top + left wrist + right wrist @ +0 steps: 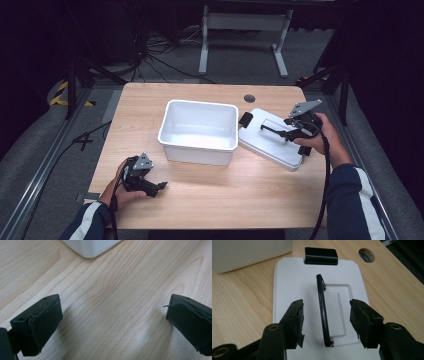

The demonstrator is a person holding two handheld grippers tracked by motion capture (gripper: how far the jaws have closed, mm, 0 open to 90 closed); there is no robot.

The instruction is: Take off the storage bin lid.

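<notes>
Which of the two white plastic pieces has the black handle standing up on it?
The flat white lid, right of the open white bin. Its black handle stands upright between the right gripper jaws.

No readable text anywhere — no labels (nor numbers).

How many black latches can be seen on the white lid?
2: one latch on the lid's end nearest the bin, another at the opposite end, partly hidden by the hand.

White tub point(199, 131) and white lid point(294, 285) with black handle point(322, 310) and black clip point(320, 256) on a pale wood-grain bench point(210, 200); black grippers with black jaws; navy sleeves point(350, 205) with white stripes; grey floor.
</notes>
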